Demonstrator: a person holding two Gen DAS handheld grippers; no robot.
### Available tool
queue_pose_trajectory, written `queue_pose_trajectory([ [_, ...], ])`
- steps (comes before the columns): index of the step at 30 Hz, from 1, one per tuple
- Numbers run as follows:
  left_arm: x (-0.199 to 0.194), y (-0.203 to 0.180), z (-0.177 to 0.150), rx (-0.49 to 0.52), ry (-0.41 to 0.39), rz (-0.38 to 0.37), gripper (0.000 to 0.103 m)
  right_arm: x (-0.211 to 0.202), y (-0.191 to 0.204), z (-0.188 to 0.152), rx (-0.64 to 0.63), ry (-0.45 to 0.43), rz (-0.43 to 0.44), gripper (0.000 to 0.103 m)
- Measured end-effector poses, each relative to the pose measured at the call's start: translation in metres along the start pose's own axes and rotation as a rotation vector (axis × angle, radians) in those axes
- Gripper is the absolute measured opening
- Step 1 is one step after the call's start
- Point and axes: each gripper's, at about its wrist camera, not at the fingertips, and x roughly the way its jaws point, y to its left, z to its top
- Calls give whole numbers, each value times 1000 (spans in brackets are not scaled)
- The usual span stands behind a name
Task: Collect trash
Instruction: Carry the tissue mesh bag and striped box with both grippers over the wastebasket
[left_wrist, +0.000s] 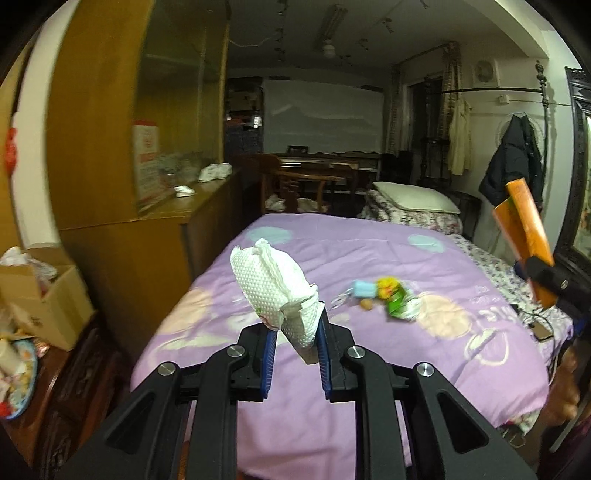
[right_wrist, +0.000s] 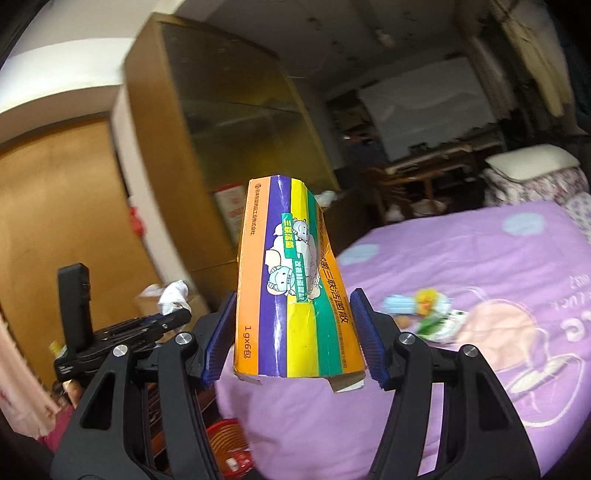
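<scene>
- Left gripper (left_wrist: 297, 326) is raised over the bed (left_wrist: 369, 369), jaws clamped tight on a crumpled white tissue (left_wrist: 275, 286).
- Right gripper (right_wrist: 293, 334) is up beside the bed, jaws half-wide, pressing an orange box (right_wrist: 291, 280).

The bed (left_wrist: 369, 369), under a purple quilt (left_wrist: 314, 424), bears a blurred litter cluster (left_wrist: 384, 295), seemingly wrappers.

"1g×6包" on orange box (right_wrist: 295, 280)
</scene>
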Motion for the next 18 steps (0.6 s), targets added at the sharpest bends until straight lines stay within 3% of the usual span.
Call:
queue_pose_trajectory([
  [8, -12, 84, -53, -20, 139, 164, 20, 39, 37, -15, -18, 130, 88, 60],
  [15, 45, 145, -119, -127, 337, 166, 21, 105, 75, -47, -49, 312, 98, 60],
  [17, 61, 156, -142, -139, 385, 163, 25, 124, 84, -58, -60, 369, 98, 60],
  [18, 71, 162, -157, -147, 422, 159, 34, 128, 87, -64, -62, 385, 100, 60],
])
